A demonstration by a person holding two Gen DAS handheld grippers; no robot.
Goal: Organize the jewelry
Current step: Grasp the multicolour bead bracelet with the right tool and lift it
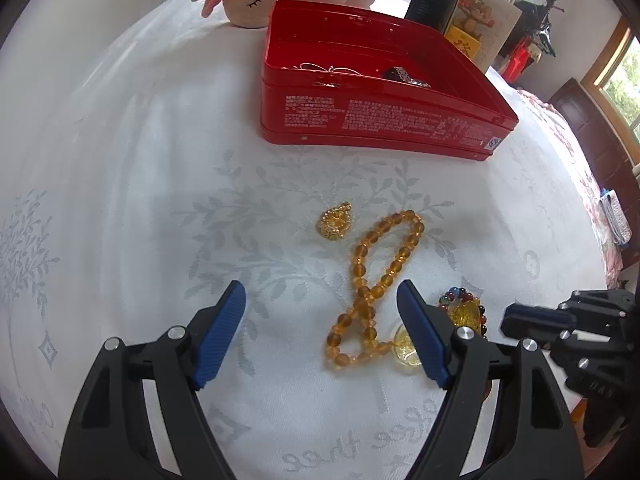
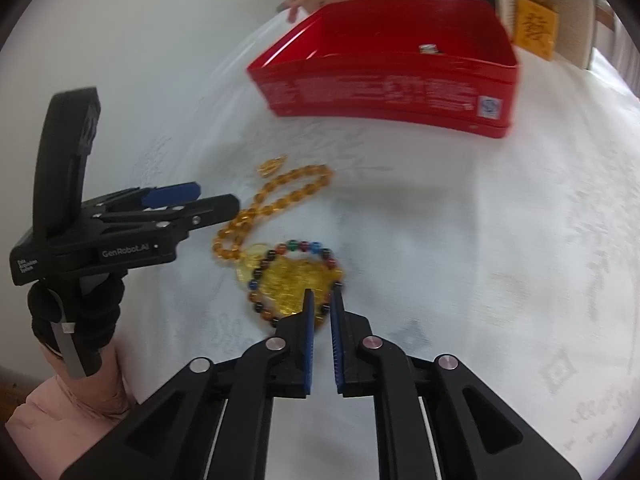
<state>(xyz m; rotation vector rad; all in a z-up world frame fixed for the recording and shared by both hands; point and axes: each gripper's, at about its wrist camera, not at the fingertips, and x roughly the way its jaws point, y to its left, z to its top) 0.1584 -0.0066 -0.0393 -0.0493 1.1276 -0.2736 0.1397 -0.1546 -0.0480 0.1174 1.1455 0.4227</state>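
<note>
Step in hand: as I judge it, picking up the multicoloured bead bracelet (image 2: 298, 280) to carry it to the red tin (image 1: 372, 92).
Right claw (image 2: 320, 304): jaws nearly together over the near rim of that bracelet; whether they actually pinch a bead is hidden by the blue pads, so I cannot tell.
Left claw (image 1: 320, 332): jaws wide apart, holding nothing, hovering over the near loop of the amber bead strand (image 1: 372, 288).
Where the jewelry lies: all on the white patterned cloth (image 1: 140, 200) over the tabletop, near the tin; the small gold pendant (image 1: 335, 220) sits just left of the strand's far loop, and a clear yellow charm (image 1: 404, 350) touches its near end, beside the bracelet.
Red tin: open, at the far side, some pieces already inside.
Doing it well: close on the bead cord itself, not the big yellow centrepiece; lift straight up so the bracelet does not drag the touching charm and strand.
Watch for: beads slipping from a shallow pinch.
</note>
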